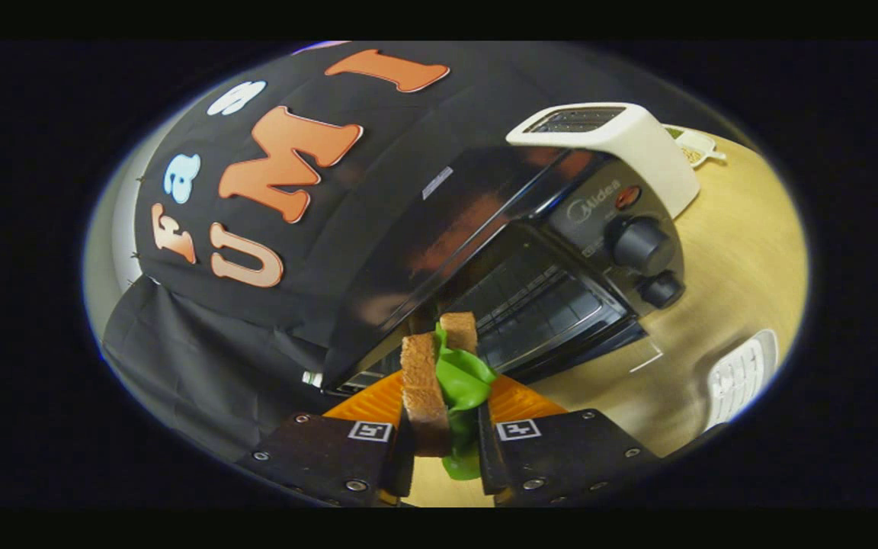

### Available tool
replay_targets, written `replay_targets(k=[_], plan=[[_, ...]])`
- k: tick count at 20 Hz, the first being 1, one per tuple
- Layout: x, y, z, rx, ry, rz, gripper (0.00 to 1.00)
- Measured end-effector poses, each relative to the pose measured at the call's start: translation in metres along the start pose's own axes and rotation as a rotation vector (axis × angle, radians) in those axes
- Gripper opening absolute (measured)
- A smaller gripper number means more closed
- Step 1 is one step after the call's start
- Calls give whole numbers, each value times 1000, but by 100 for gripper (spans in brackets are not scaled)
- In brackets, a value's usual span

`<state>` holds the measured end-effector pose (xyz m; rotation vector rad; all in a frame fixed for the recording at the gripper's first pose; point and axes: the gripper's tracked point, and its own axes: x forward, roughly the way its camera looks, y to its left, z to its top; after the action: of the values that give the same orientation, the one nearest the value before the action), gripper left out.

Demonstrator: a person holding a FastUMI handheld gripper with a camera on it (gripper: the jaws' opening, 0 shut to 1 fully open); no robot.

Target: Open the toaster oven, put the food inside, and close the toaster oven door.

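Note:
My gripper is shut on a sandwich made of two brown toast slices with green lettuce between them. It stands on edge between the fingers, and both fingers press on its sides. Just beyond the sandwich is the black toaster oven on the wooden table. Its door appears folded down and open, and the wire rack inside shows. Two round knobs sit on its control panel. The whole scene is tilted in this view.
A white pop-up toaster stands right behind the oven's control panel. Beyond it lies a small white dish. A white ribbed object rests on the table off to the right of the fingers. Black cloth hangs behind the oven.

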<state>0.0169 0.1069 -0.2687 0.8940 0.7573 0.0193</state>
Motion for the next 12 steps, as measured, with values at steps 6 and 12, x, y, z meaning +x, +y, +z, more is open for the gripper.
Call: replay_targets(k=[6, 12], plan=[[34, 1, -5, 90, -41, 25, 35], [61, -6, 9, 185, -159, 23, 35]])
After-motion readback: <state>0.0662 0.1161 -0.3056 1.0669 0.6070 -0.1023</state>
